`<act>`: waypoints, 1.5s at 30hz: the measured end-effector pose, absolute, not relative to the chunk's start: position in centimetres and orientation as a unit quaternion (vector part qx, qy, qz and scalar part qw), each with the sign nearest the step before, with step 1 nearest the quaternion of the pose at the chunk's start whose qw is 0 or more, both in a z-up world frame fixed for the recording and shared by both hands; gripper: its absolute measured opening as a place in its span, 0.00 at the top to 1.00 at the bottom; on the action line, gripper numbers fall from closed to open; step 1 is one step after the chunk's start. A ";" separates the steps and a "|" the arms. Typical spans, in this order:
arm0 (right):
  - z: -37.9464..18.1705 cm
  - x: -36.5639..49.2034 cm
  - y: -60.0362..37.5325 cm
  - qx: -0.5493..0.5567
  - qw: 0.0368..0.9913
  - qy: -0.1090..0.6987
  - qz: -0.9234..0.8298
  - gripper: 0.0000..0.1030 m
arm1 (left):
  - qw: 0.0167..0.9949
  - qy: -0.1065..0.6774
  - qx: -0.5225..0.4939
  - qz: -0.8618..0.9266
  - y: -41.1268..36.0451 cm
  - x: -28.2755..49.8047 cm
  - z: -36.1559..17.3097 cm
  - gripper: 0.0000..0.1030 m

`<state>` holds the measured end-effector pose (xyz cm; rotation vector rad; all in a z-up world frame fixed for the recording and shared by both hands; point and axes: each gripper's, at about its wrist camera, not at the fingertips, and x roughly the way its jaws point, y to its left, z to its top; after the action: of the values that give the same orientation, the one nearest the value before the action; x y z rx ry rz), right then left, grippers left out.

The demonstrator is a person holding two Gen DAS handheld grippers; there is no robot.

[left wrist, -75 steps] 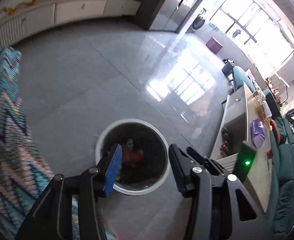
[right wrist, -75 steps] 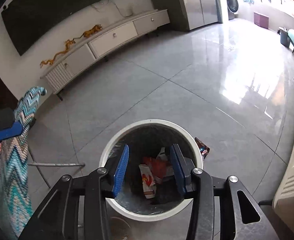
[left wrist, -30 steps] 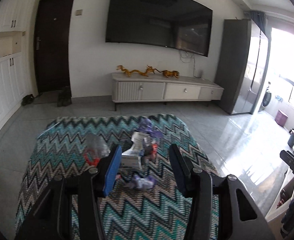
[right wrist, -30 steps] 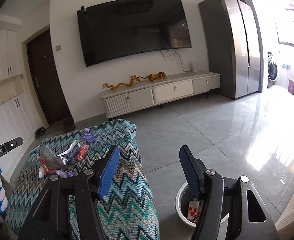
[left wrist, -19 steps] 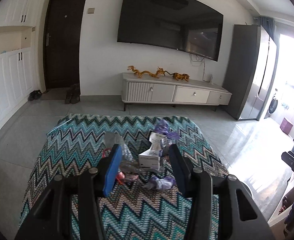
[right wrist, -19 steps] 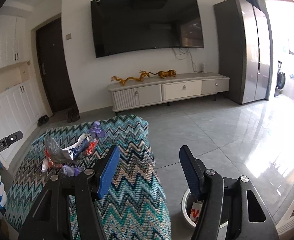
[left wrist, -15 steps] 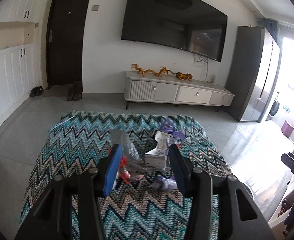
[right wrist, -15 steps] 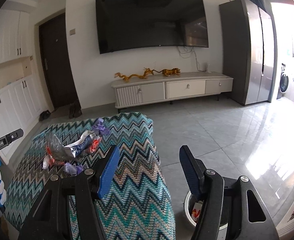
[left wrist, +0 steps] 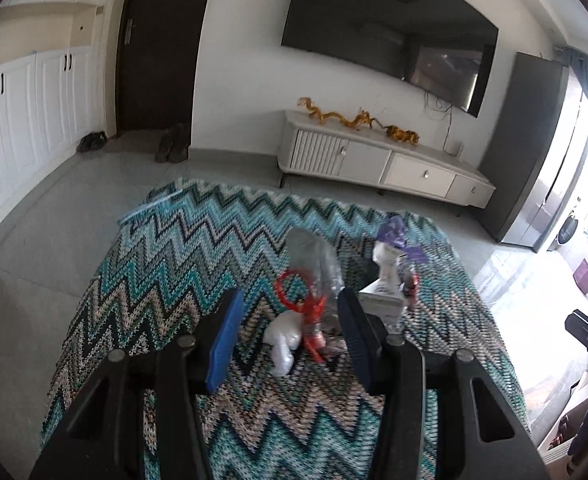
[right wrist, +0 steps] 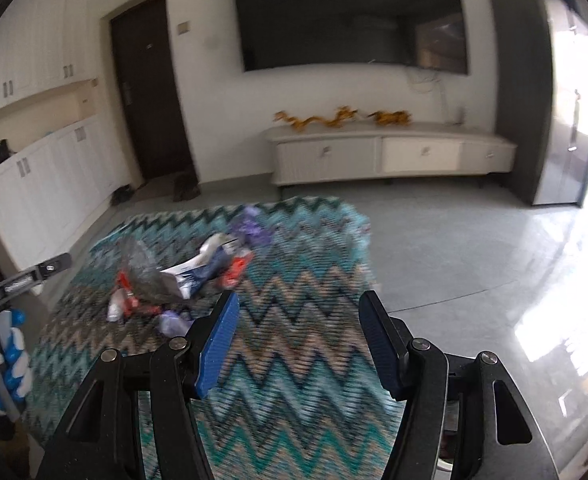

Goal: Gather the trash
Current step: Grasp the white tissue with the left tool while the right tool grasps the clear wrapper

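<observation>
Both grippers have swung from the bin to the table's litter.
Left gripper (left wrist: 287, 336) and right gripper (right wrist: 296, 334) gape empty; the clear wrapper (left wrist: 314, 258) near the far edge may slip.

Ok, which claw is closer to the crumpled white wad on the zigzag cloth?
Left. The left claw frames the white wad between its open fingers, not touching. The right claw hangs open over bare zigzag cloth, with the wad off to its left.
</observation>
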<state>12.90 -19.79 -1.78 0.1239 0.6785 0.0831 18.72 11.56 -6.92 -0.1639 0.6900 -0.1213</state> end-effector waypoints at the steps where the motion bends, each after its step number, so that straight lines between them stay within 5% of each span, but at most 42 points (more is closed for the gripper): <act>1: -2.2 13.8 -19.4 0.063 0.938 0.338 0.050 0.41 | 0.932 0.346 -0.085 -0.067 11.7 19.4 -7.3 0.54; 6: -4.1 18.2 -17.6 0.069 0.924 0.364 0.093 0.44 | 0.917 0.376 -0.100 -0.091 11.5 22.4 -8.9 0.45; 20: -11.7 29.3 -15.0 0.184 0.869 0.432 0.155 0.52 | 0.886 0.438 -0.109 -0.105 8.8 29.7 -12.1 0.45; 33: -15.7 32.9 -14.1 0.207 0.853 0.454 0.153 0.61 | 0.889 0.430 -0.133 -0.084 14.2 26.7 -12.0 0.45; 45: -16.5 32.5 -15.2 0.227 0.851 0.443 0.166 0.79 | 0.877 0.456 -0.018 -0.152 10.9 23.6 -15.4 0.46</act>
<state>32.48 -15.19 -16.46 0.4770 0.9334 0.3504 23.61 10.89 -15.40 -0.0381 0.9510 -0.3169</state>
